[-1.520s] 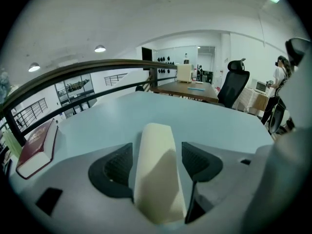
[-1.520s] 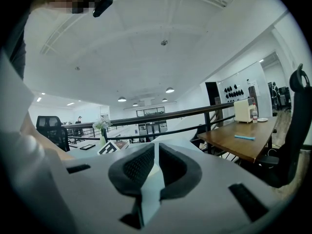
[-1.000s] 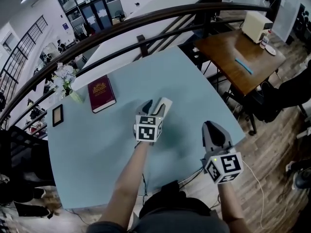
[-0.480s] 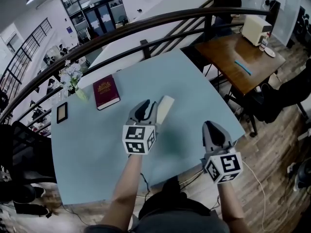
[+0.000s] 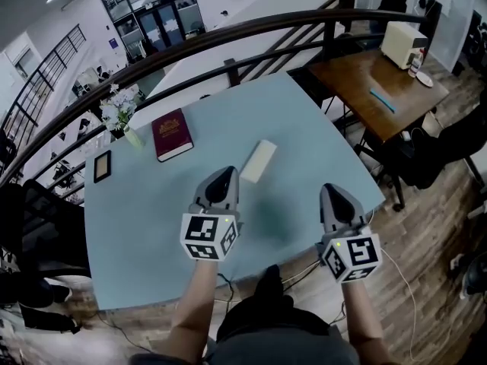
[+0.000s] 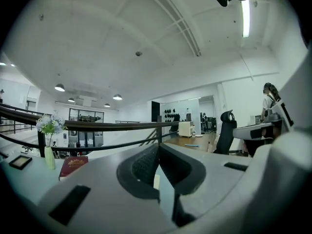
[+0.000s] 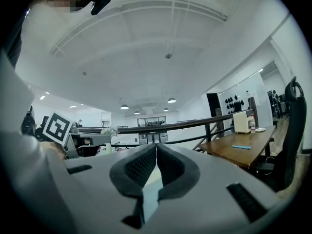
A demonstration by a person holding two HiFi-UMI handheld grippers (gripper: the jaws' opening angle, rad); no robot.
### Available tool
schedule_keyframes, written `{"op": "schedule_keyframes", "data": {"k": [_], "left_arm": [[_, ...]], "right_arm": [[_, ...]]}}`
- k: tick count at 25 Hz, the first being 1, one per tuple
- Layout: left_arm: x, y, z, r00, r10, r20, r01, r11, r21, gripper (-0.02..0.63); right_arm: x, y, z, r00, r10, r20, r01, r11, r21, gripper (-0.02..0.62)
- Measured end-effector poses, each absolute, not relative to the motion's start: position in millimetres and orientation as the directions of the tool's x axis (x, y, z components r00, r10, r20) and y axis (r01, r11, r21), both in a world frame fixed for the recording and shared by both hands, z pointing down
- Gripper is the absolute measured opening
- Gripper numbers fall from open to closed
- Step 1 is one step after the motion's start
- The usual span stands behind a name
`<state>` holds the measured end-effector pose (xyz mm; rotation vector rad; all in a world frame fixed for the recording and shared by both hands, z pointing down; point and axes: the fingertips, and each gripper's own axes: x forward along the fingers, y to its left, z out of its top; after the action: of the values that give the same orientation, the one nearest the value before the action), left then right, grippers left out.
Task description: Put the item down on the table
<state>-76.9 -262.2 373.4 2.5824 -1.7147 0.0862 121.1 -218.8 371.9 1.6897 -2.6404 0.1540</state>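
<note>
The left hand-held gripper (image 5: 225,176) has just been closing its jaws. Now the two dark pads sit tight together, and nothing is between them. In the left gripper view (image 6: 158,149) the pads meet in one thin line. This hand-held gripper holds nothing and touches nothing. It points level, out over the desk (image 5: 152,226).

The right hand-held gripper (image 5: 333,192) has its jaws pressed together too. In the right gripper view (image 7: 155,148) the pads touch at the tips, and nothing is caught there. It is near the front right edge of the desk and holds nothing.

Each hand-held gripper has a cube with black and white squares at its back end. The left cube (image 5: 208,236) and the right cube (image 5: 351,258) are close to the person's arms.

The item (image 5: 259,160) is a small cream block. It lies flat on the light blue desk, just past the tip of the left hand-held gripper. There is a gap between them, so they do not touch.

Farther left on the desk lies a dark red book (image 5: 173,134). Beside it stands a little vase of pale flowers (image 5: 122,112). A small dark frame (image 5: 102,166) lies near the left edge.

A dark curved rail (image 5: 228,40) runs behind the desk. Past it, on the right, is a wooden desk (image 5: 358,78) with a cream box (image 5: 403,42) and a blue pen (image 5: 382,101) on top.
</note>
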Motion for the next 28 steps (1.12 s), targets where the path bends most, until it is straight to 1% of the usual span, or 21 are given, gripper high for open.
{"op": "schedule_keyframes", "data": {"k": [12,28], "left_arm": [[-94,-235,367,0.334,-0.941,0.049,-0.942,-0.334,0.003,0.006],[-81,-228,366,0.33,-0.943,0.045,-0.944,-0.33,-0.003,0.005]], "right_arm": [[121,-206,365,-0.426,-0.904,0.03,-0.904,0.424,-0.057,-0.006],[132,-202,364,-0.431,-0.902,0.032,-0.902,0.43,-0.04,-0.006]]}}
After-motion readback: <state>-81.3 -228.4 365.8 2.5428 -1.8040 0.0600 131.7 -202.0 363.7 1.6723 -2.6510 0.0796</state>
